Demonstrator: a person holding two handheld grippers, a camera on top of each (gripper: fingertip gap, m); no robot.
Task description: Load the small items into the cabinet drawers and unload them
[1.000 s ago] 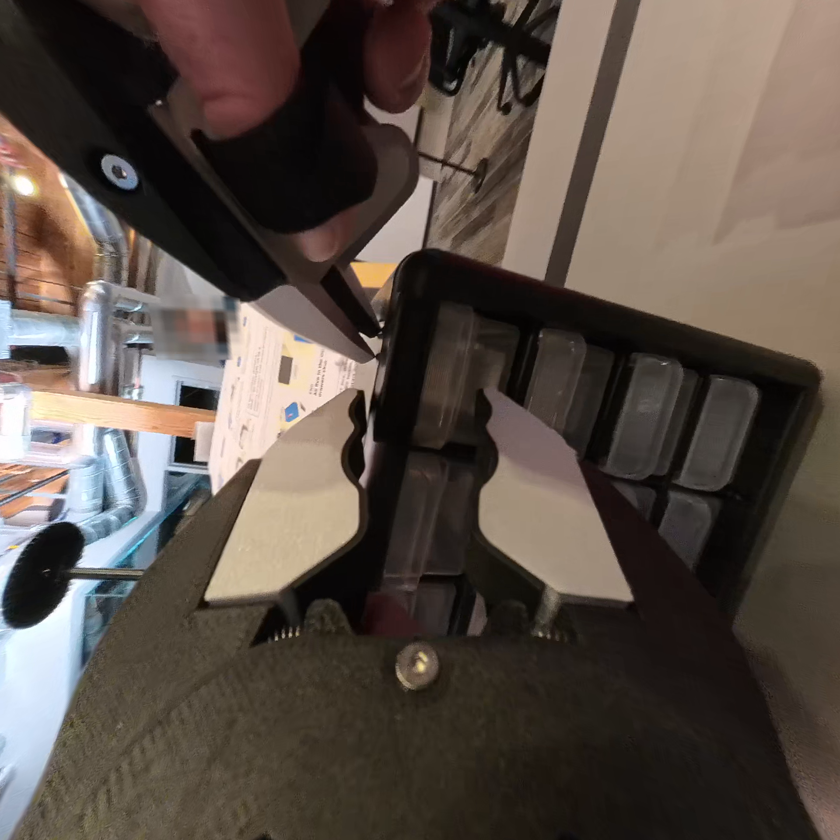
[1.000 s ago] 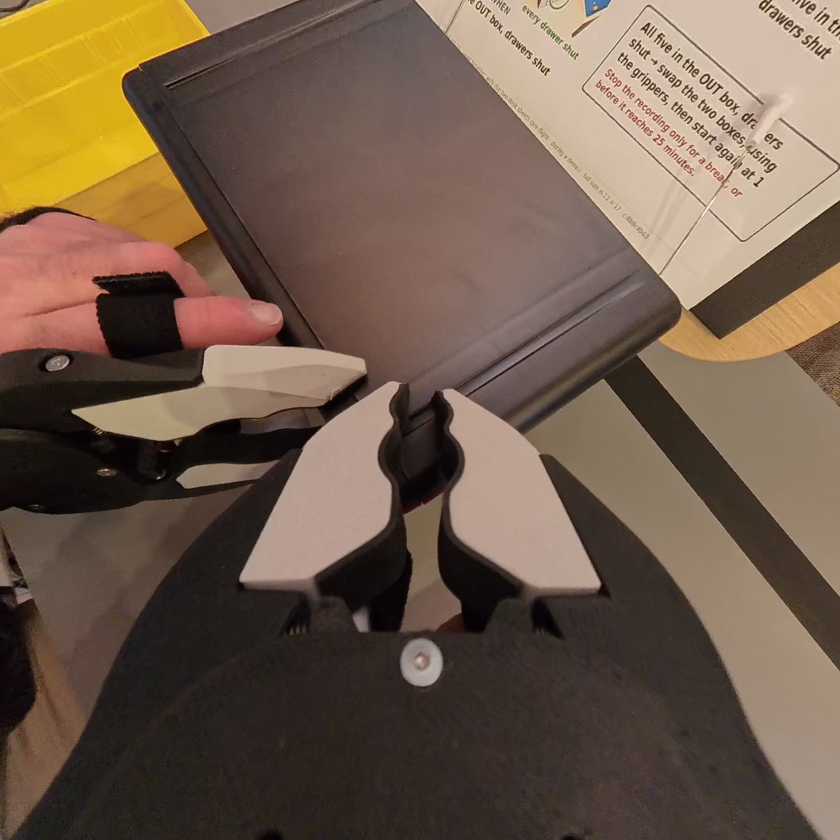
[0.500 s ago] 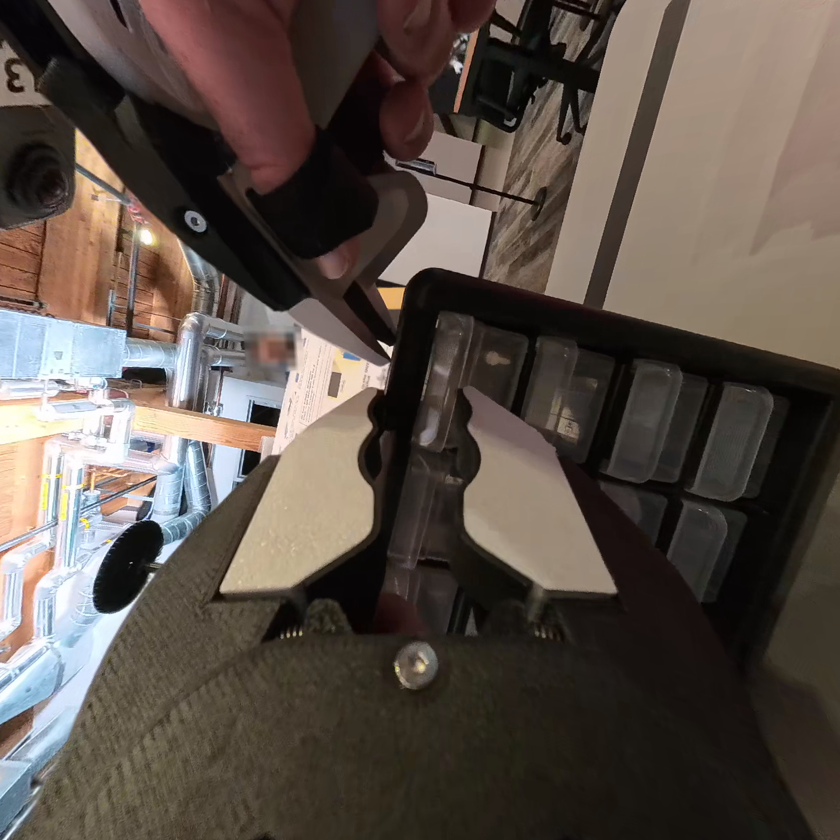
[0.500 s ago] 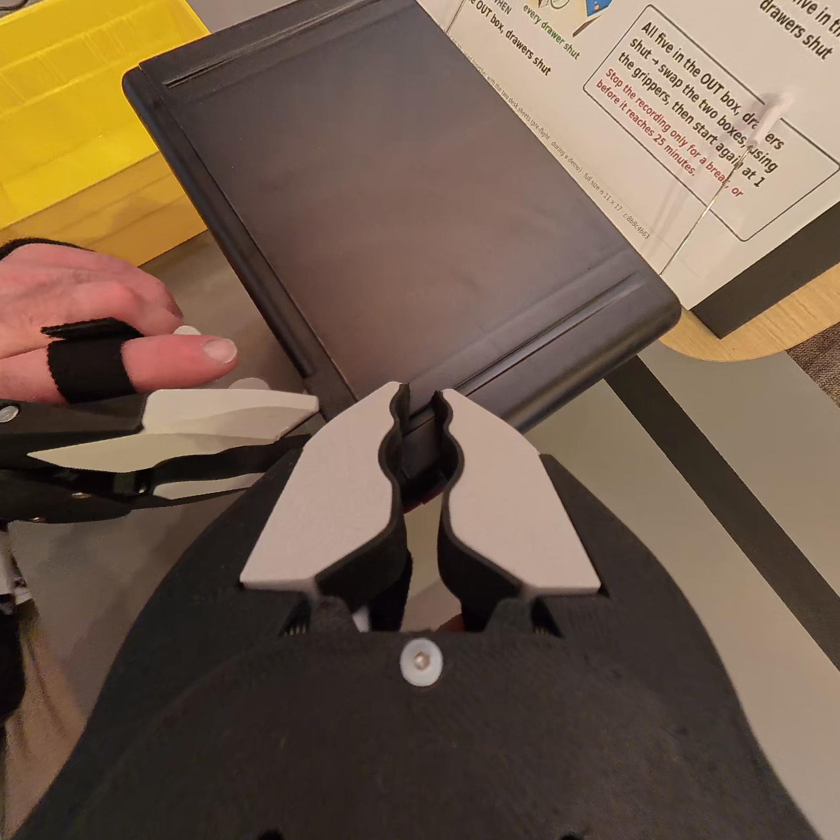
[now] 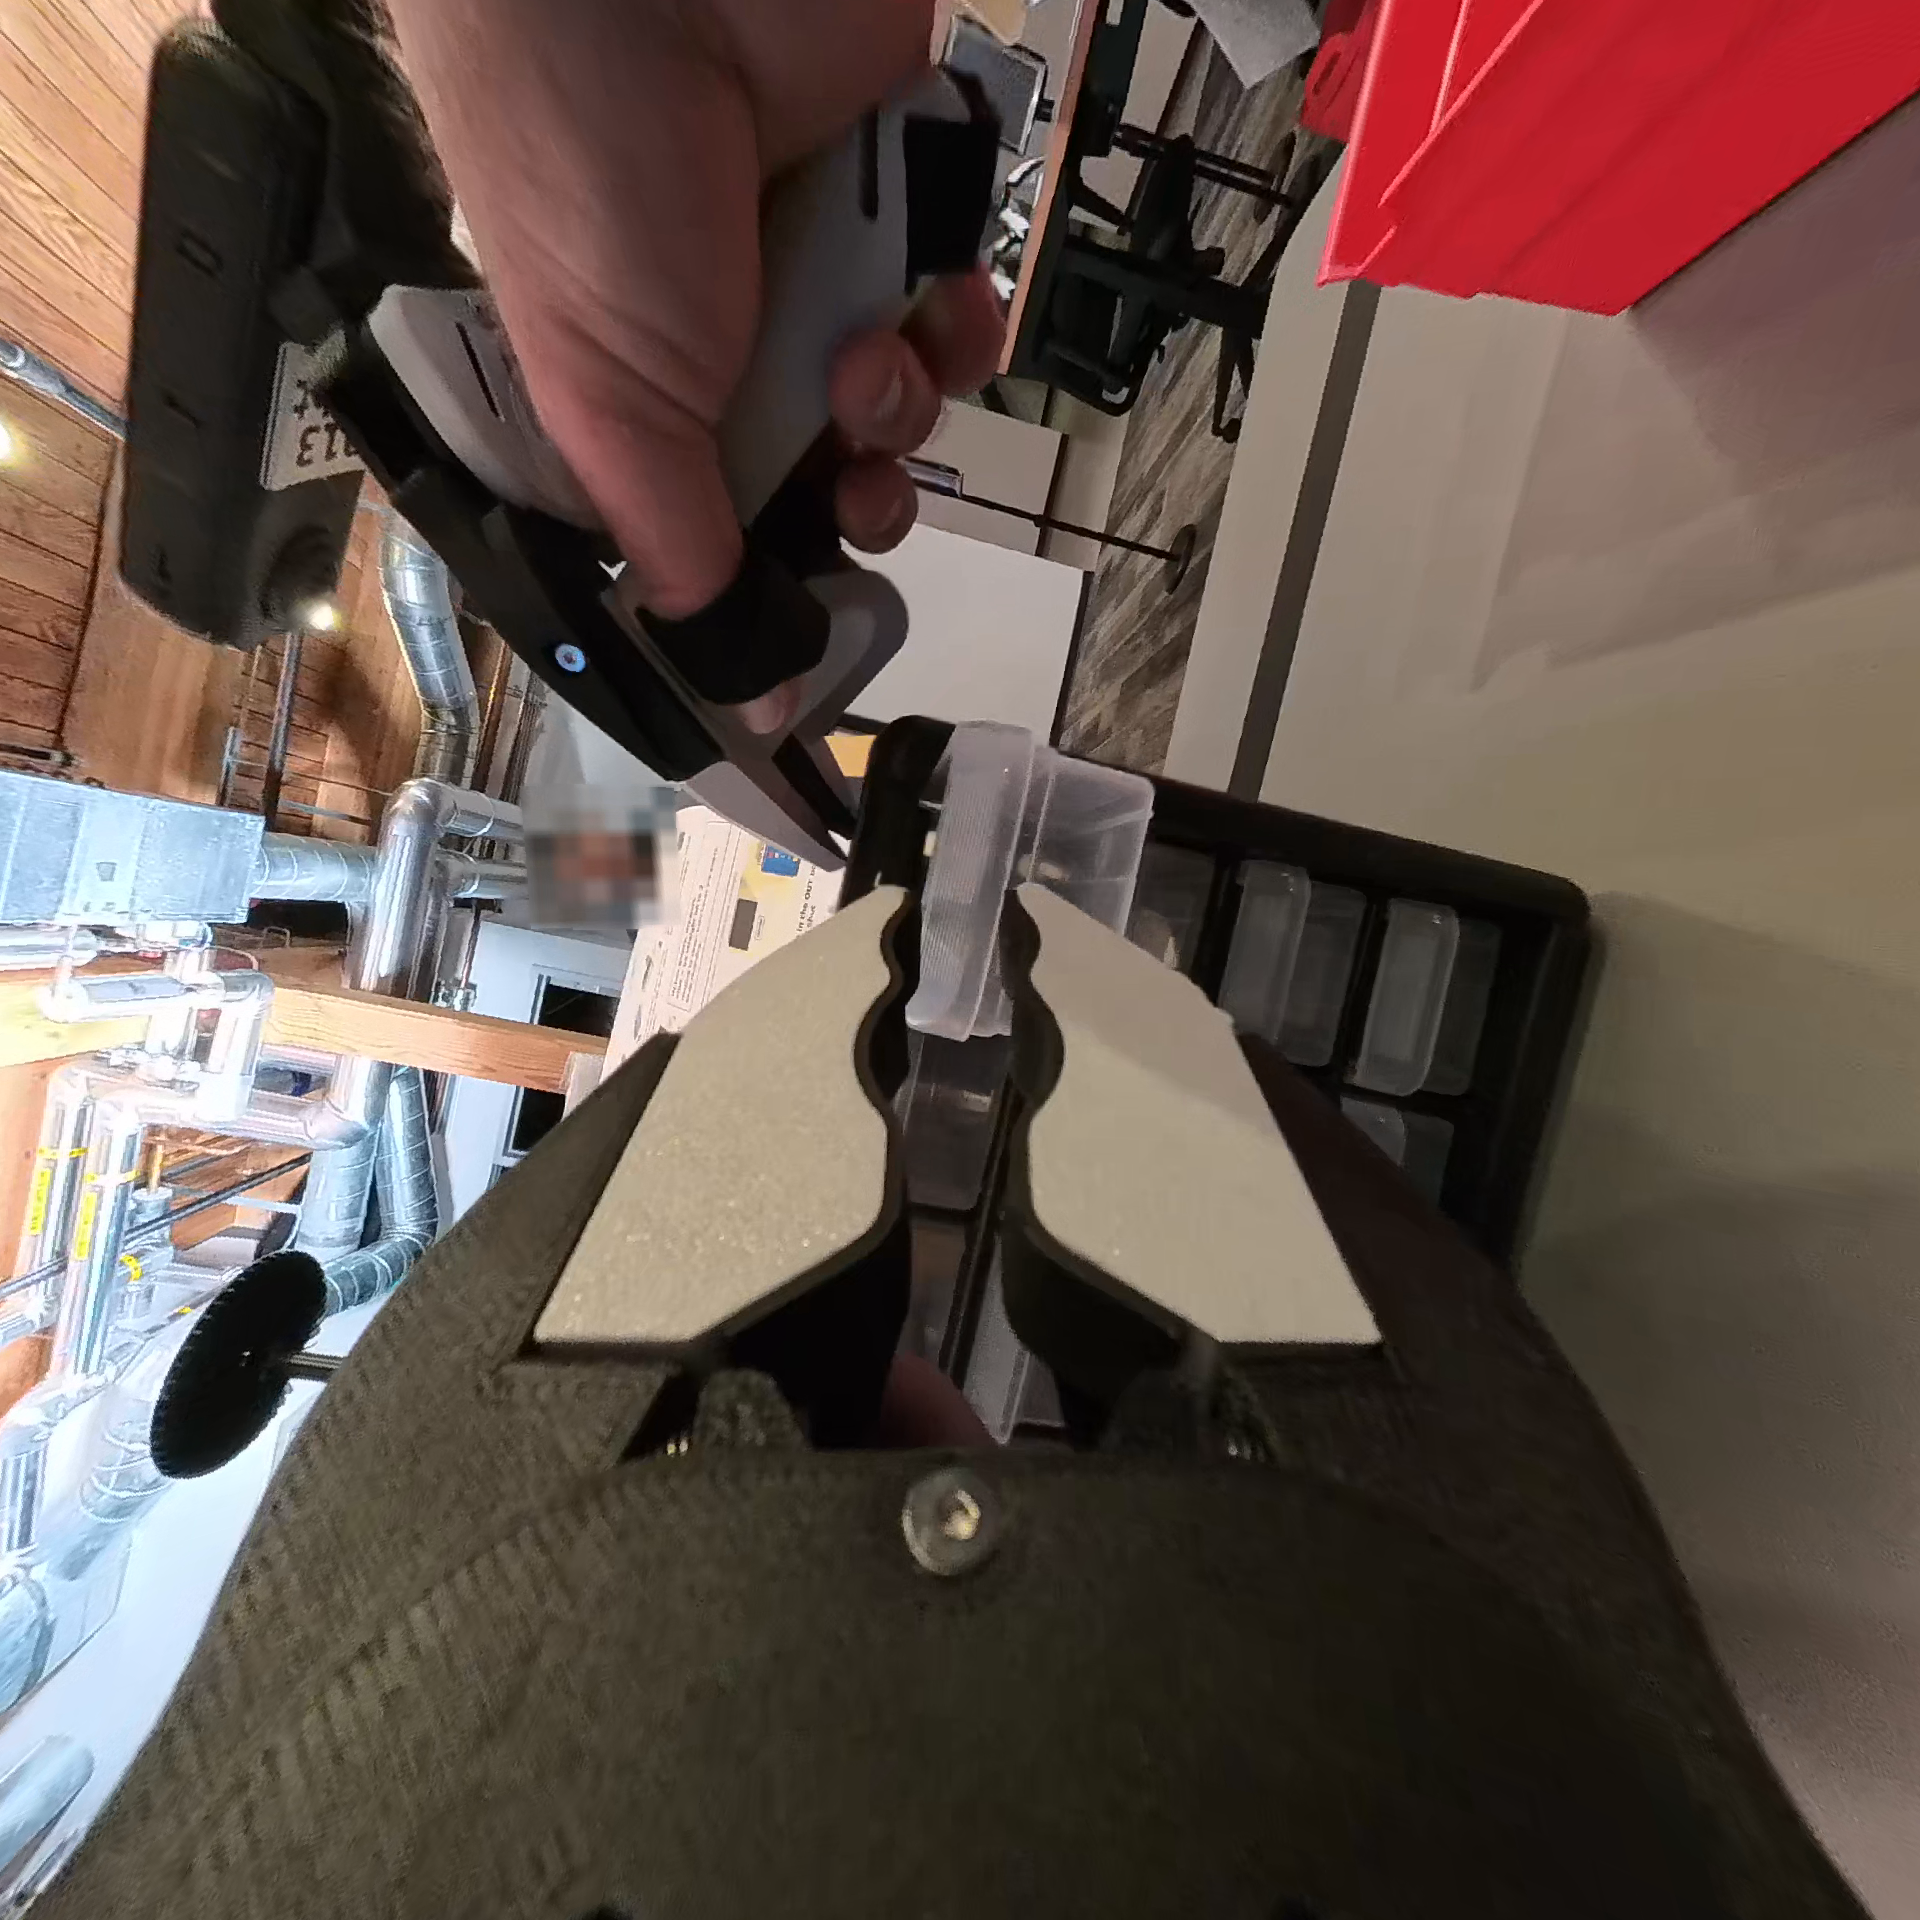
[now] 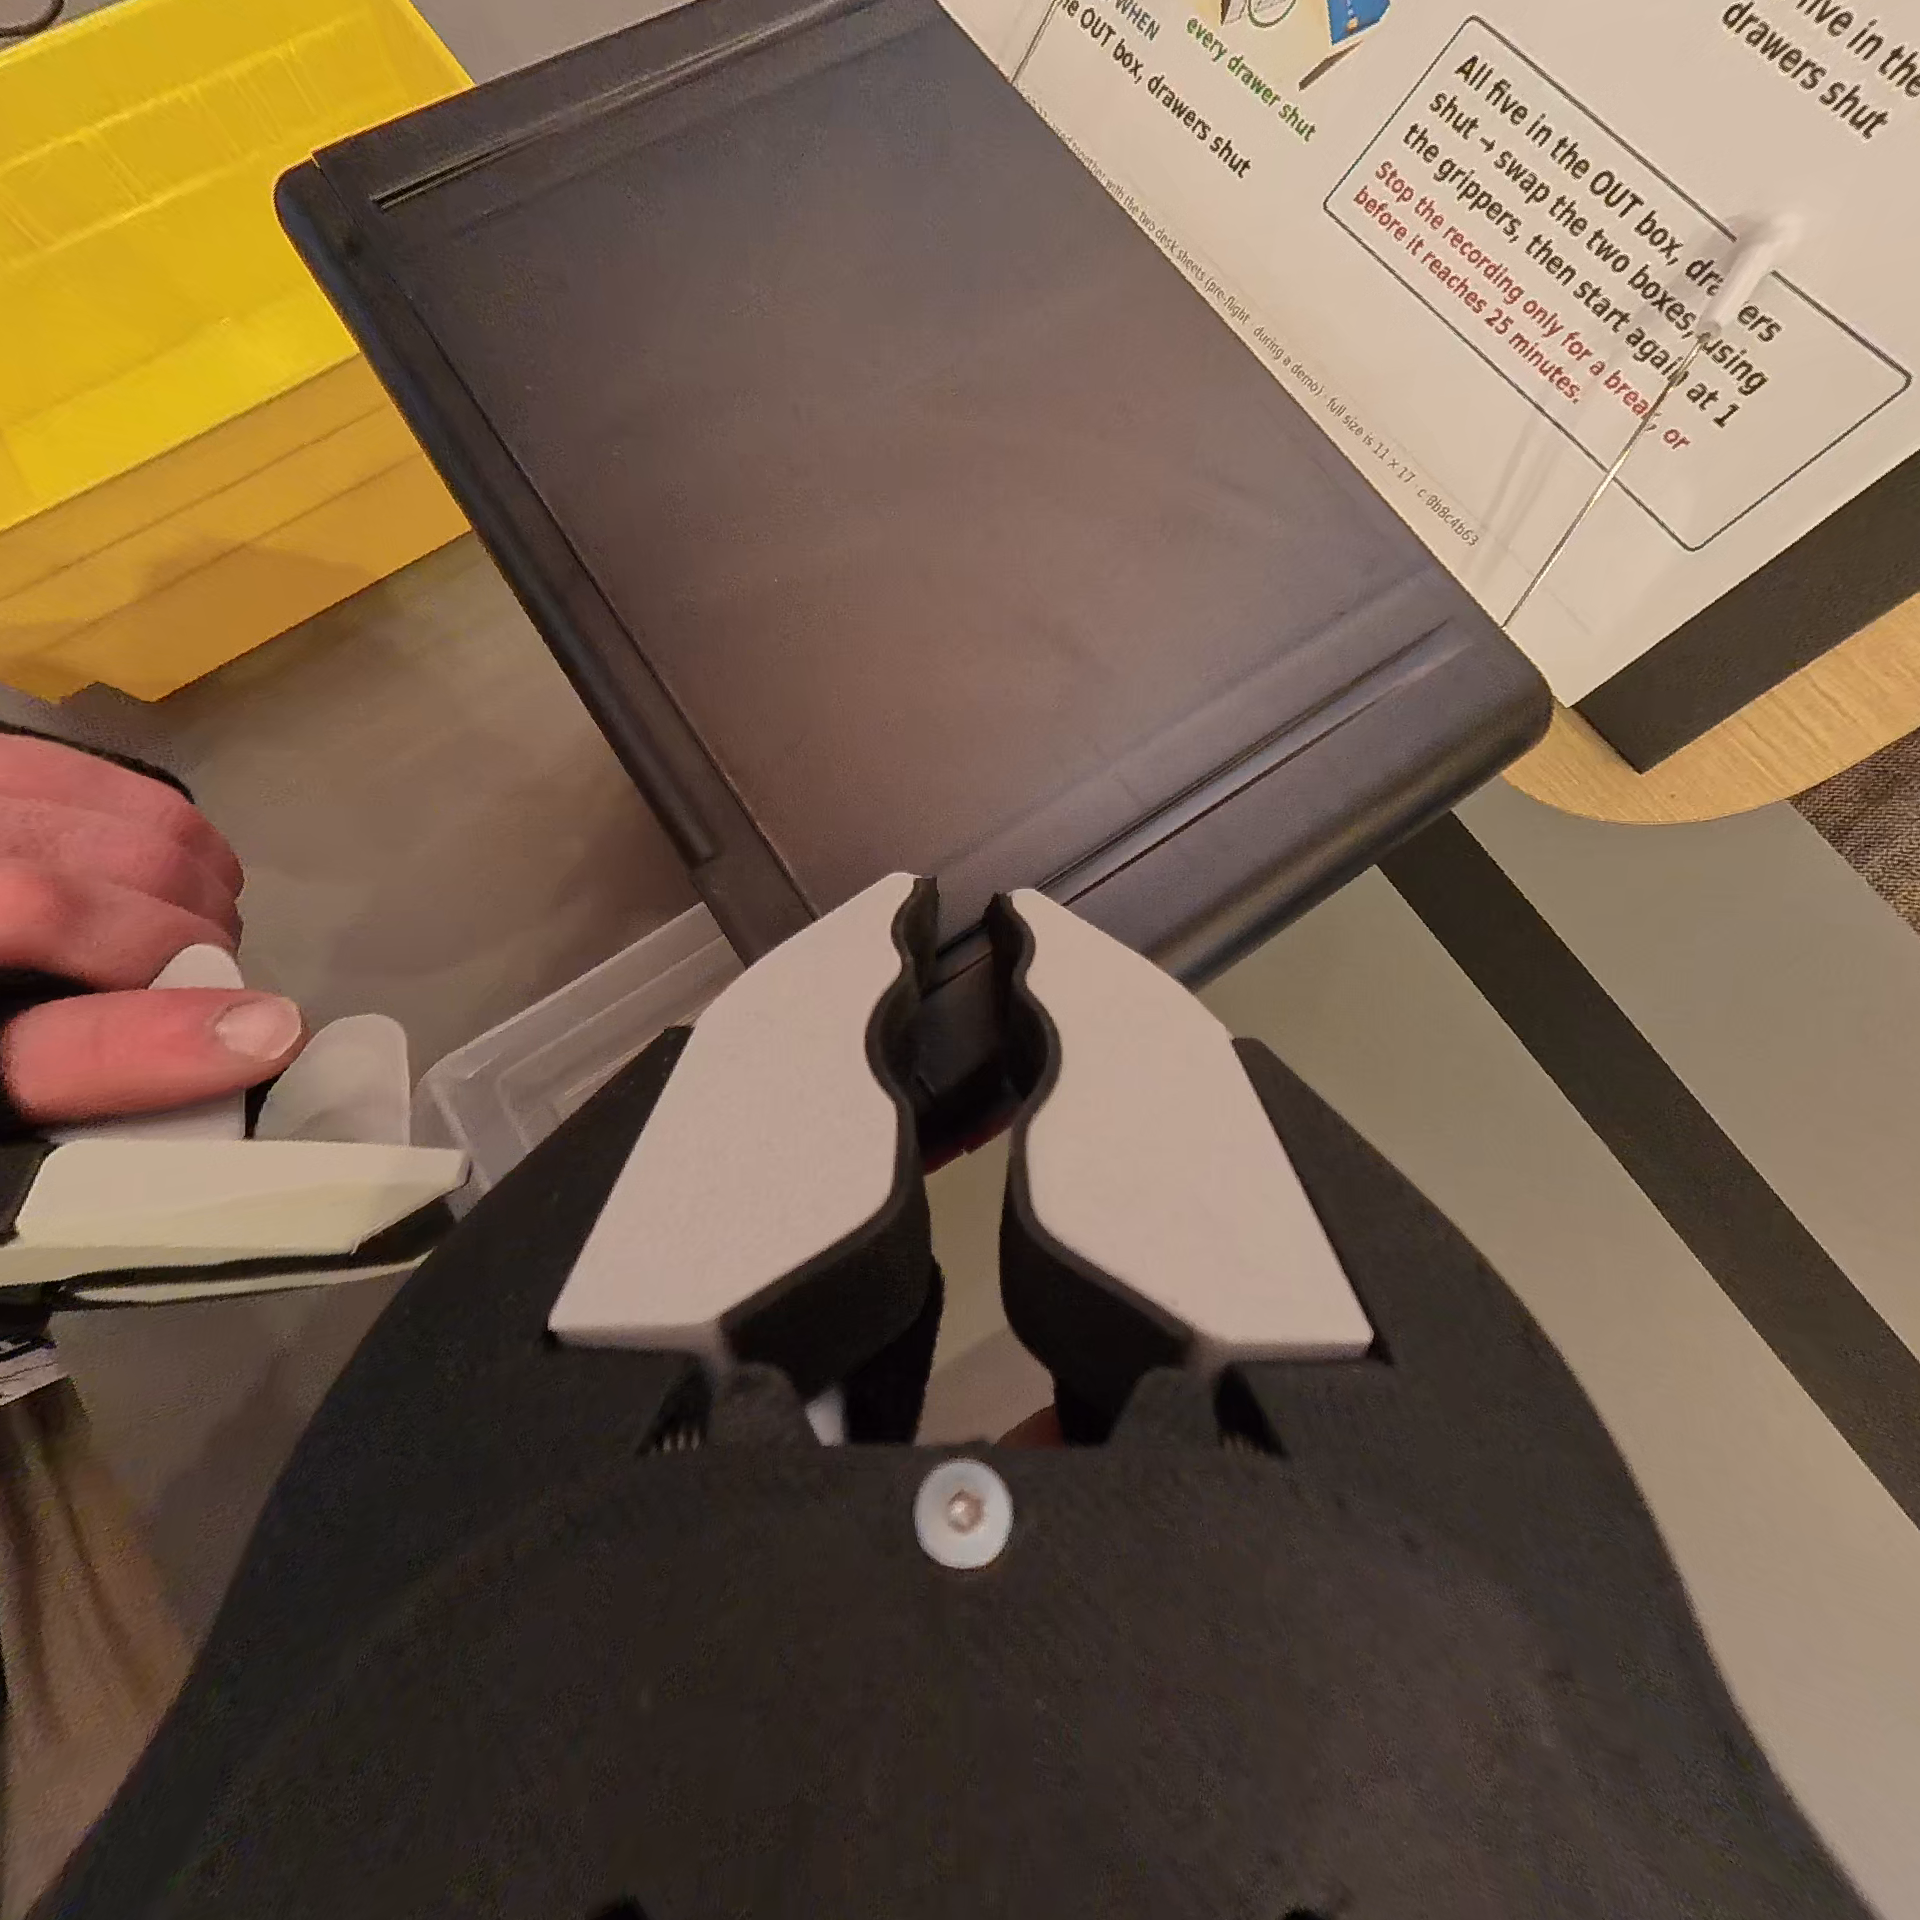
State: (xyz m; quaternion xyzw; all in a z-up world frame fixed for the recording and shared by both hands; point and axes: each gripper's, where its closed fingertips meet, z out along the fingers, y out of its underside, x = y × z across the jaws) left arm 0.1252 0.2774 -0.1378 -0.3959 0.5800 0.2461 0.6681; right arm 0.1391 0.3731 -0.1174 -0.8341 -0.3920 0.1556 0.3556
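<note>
Left wrist view: my left gripper [image 5: 961, 940] is clamped on the front pull of a clear plastic drawer [image 5: 1039, 831], which stands partly out of the black cabinet [image 5: 1538, 1039] at its corner slot; the other drawers [image 5: 1351, 987] sit flush. My right gripper [image 5: 821, 821] pinches the cabinet's edge just beside it. Judgement: pull straight along the slot, keep the cabinet braced, and stop before the drawer leaves its rails. No small items visible. A red bin [image 5: 1610, 135] sits on the pale desk [image 5: 1714, 727]; ducting and office chairs lie beyond.

Right wrist view: right gripper [image 6: 961, 914] closed on the cabinet's [image 6: 935, 416] rim. Yellow bin [image 6: 187, 312] by the far desk edge, instruction sheet [image 6: 1558, 260] behind the cabinet.
</note>
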